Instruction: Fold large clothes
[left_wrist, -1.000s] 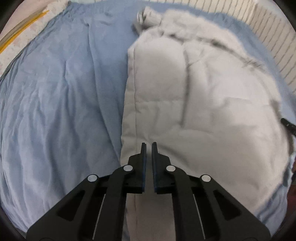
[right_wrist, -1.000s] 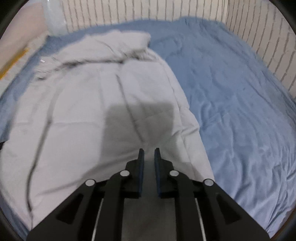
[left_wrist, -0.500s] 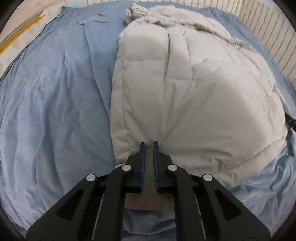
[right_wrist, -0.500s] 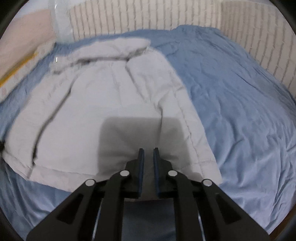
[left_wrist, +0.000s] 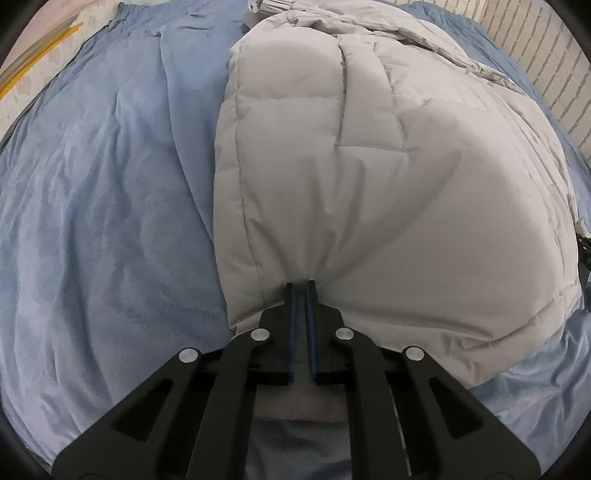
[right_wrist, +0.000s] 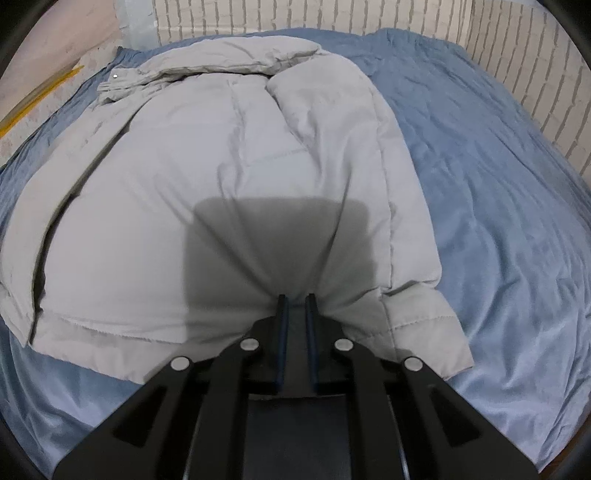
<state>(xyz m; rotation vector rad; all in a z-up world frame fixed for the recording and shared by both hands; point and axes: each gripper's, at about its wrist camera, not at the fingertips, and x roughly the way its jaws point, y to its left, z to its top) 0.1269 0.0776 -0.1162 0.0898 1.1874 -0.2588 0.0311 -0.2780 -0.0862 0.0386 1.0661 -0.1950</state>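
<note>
A pale grey padded jacket (left_wrist: 388, 177) lies spread over a blue bedspread (left_wrist: 103, 206), filling the middle and right of the left wrist view. In the right wrist view the same jacket (right_wrist: 229, 177) covers the middle and left of the frame, its collar toward the upper left and a sleeve cuff at the lower right, with the bedspread (right_wrist: 498, 192) running off to the right.

The left gripper (left_wrist: 301, 286) sits at the lower middle of its frame, its jaws pressed nearly together and pinching the jacket's near hem; the cloth gathers into creases that fan out from the tips. The right gripper (right_wrist: 295, 299) is likewise at the lower middle of its frame, clamped on the hem close to the cuff, and the fabric puckers there too. A square dark shadow falls on the jacket just above the right gripper.

A white brick wall (right_wrist: 332, 18) runs along the top and right edge of the right wrist view. At the upper left of both views a pale floor shows a yellow stripe (right_wrist: 40, 92).
</note>
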